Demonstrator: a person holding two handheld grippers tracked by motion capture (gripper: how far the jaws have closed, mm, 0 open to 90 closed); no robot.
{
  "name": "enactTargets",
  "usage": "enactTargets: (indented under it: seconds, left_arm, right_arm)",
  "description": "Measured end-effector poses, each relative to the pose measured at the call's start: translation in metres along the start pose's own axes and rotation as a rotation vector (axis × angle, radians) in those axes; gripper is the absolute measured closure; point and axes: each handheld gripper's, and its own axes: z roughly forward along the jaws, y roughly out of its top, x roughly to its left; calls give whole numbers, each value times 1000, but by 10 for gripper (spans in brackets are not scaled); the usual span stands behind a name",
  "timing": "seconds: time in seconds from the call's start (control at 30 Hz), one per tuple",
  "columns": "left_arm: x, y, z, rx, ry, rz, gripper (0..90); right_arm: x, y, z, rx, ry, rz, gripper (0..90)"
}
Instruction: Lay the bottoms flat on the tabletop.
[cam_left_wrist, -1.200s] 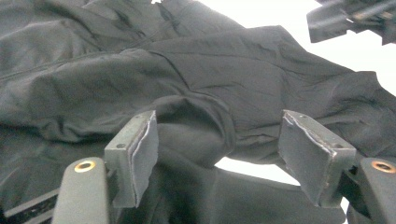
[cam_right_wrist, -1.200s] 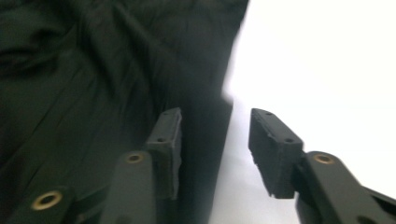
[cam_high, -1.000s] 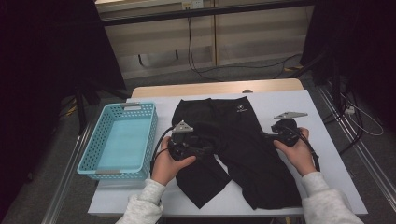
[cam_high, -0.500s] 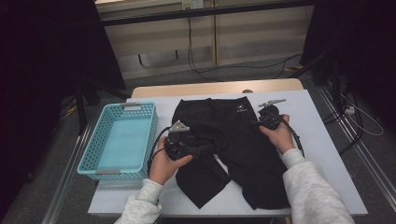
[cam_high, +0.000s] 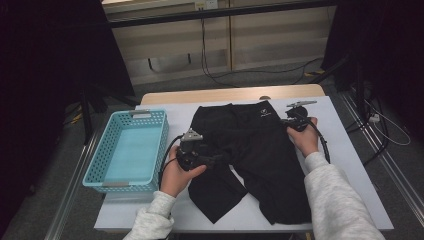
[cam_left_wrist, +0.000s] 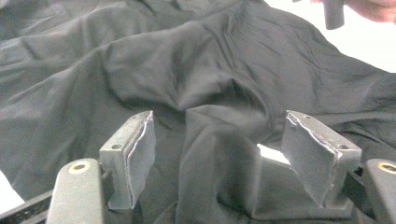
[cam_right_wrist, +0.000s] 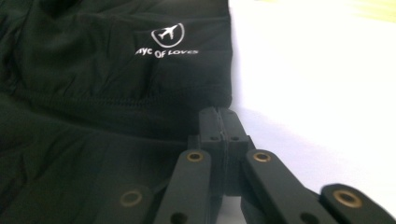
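A pair of black shorts (cam_high: 250, 145) lies spread on the white table (cam_high: 350, 165), waistband at the far side with a small white logo (cam_right_wrist: 166, 42). My left gripper (cam_high: 220, 159) rests on the shorts' left leg. Its jaws stand open around a raised fold of the fabric (cam_left_wrist: 219, 158), and the pads (cam_left_wrist: 140, 154) do not press on it. My right gripper (cam_high: 286, 121) sits at the right end of the waistband. Its jaws have just been closing and now stand together (cam_right_wrist: 219, 116), pinching the shorts' edge (cam_right_wrist: 205, 100).
A light blue plastic basket (cam_high: 97, 160) stands on the table's left part, beside my left hand. White tabletop lies bare to the right of the shorts (cam_right_wrist: 317, 84). Cables (cam_high: 220, 75) run over the floor beyond the table.
My right hand has moved from the shorts' right side up to the right end of the waistband. The left hand has stayed in place.
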Motion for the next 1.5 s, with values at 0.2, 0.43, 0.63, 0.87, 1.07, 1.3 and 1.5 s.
enactTargets:
  seconds: [0.2, 0.43, 0.63, 0.87, 1.07, 1.3, 1.5]
  left_arm:
    - [1, -1, 3, 9, 1, 2, 267]
    - [-1, 0, 1, 5, -9, 2, 265]
    - [-4, 4, 0, -3, -19, 15, 270]
    - [-8, 7, 1, -3, -29, 35, 266]
    - [-9, 6, 0, -2, -22, 48, 278]
    - [-9, 7, -2, -7, -13, 54, 283]
    - [-7, 6, -2, 0, -12, 43, 282]
  right_arm:
    - [-13, -4, -2, -3, -9, 53, 684]
    - [-8, -18, -31, 7, 30, 47, 469]
    - [4, -38, -66, 11, 40, 1, 464]
    - [14, -67, -93, 21, 51, 0, 569]
    - [26, -84, -98, 76, 68, -29, 649]
    - [27, -83, -94, 56, 65, -48, 900]
    - [12, -87, -99, 40, 60, -36, 853]
